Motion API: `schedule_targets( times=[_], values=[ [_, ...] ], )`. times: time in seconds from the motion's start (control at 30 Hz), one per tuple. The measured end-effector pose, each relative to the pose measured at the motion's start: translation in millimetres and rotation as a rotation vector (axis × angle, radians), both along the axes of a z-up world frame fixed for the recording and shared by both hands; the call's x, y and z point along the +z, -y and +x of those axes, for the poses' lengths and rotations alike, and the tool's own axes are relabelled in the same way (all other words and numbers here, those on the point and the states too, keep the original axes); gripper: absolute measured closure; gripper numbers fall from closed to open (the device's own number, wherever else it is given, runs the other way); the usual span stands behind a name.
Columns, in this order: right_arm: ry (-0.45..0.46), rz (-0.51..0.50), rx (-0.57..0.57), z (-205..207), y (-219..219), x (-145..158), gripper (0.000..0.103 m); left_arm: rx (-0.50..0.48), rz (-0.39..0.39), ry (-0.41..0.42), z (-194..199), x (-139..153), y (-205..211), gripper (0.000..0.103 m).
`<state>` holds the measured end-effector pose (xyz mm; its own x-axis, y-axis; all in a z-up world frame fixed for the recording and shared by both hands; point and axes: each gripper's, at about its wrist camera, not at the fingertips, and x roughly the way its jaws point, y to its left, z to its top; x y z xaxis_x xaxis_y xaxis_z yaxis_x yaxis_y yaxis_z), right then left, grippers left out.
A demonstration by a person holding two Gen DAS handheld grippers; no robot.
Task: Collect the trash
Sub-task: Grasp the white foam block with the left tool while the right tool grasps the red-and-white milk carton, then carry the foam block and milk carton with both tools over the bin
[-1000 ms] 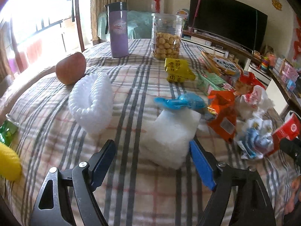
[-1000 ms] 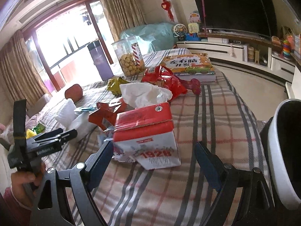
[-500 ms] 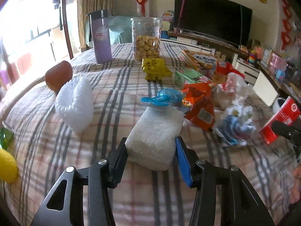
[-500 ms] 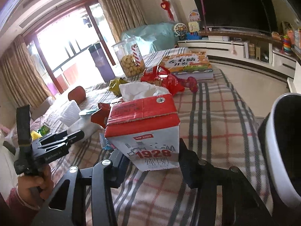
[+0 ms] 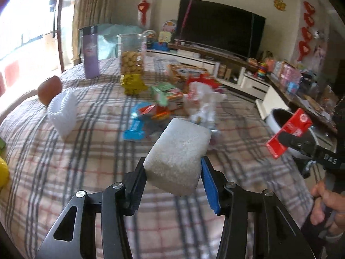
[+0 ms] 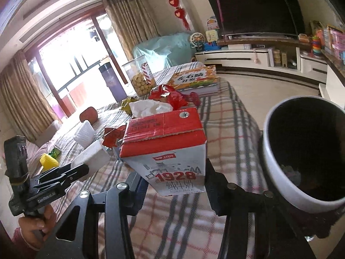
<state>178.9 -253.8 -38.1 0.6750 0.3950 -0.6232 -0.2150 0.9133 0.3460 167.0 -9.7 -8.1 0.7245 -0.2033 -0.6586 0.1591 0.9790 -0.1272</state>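
A white foam block [image 5: 179,153] hangs tilted above the plaid table [image 5: 86,161], clamped between the pads of my left gripper [image 5: 173,177]. My right gripper [image 6: 174,185] is shut on a red and white milk carton [image 6: 170,149], held off the table. In the left wrist view the carton [image 5: 295,123] shows at the right in front of a white-rimmed trash bin [image 5: 272,118]. In the right wrist view the bin [image 6: 271,151] gapes dark just right of the carton, beside the table edge. There the left gripper [image 6: 85,169] and its foam block [image 6: 92,155] show at the left.
On the table lie a blue wrapper [image 5: 134,127], orange and red wrappers [image 5: 155,111], crumpled tissues [image 5: 202,103], a yellow packet [image 5: 132,84], a white foam net [image 5: 63,112], an apple [image 5: 49,89], a cookie jar [image 5: 131,56], a purple tumbler [image 5: 90,51] and a book [image 6: 196,79].
Both grippers closed: the left on the foam block, the right on the milk carton. Both things rose off the table and moved to the right, toward the bin.
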Motion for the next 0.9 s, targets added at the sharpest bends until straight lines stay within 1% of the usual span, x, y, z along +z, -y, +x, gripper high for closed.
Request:
schedule_targets(
  times=[0.27, 0.57, 0.9],
  values=[
    [0.003, -0.001, -0.052, -17, 29, 6, 0.055, -0.092, -0.007, 0.012, -6, 6, 34, 0.055],
    [0.015, -0.013, -0.122, -28, 63, 15, 0.055, -0.173, -0.005, 0.015, 7, 9, 77, 0.055],
    [0.006, -0.019, -0.191, -32, 99, 17, 0.055, -0.249, 0.011, 0.025, 23, 7, 122, 0.055]
  ],
)
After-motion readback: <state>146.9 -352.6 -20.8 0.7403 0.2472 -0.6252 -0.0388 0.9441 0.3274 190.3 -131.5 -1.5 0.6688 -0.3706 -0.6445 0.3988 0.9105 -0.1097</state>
